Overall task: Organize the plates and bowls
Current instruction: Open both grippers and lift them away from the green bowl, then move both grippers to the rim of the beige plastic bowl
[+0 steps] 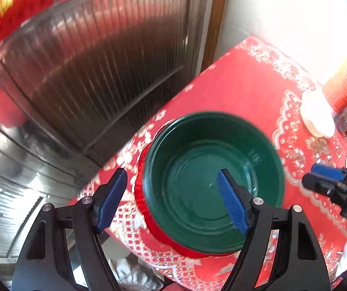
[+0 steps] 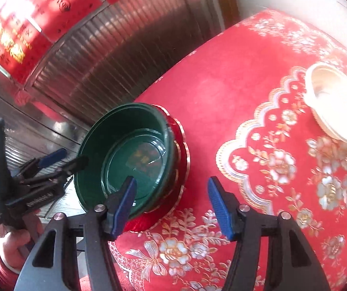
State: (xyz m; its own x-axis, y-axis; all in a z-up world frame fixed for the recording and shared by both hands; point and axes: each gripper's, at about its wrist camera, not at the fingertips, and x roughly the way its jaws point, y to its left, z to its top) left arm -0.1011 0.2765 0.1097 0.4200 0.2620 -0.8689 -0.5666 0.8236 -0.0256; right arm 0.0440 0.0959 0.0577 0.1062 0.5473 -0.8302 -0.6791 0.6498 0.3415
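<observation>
Through the left wrist camera I see my left gripper [image 1: 171,196], jaws apart and holding nothing, above the empty green bowl [image 1: 212,181] nested on a red plate [image 1: 149,228] at the worktop [image 1: 241,89] edge. From the right wrist view, my right gripper [image 2: 171,205] gapes empty beside that stack; a white bowl [image 2: 335,106] sits well apart; writing on the red banner [image 2: 11,41] is unreadable.

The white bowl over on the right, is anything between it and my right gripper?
Nothing visible. Only bare red tablecloth lies between the open right gripper and the white bowl. The green bowl stacked on the red plate sits off to the left, outside that path.
</observation>
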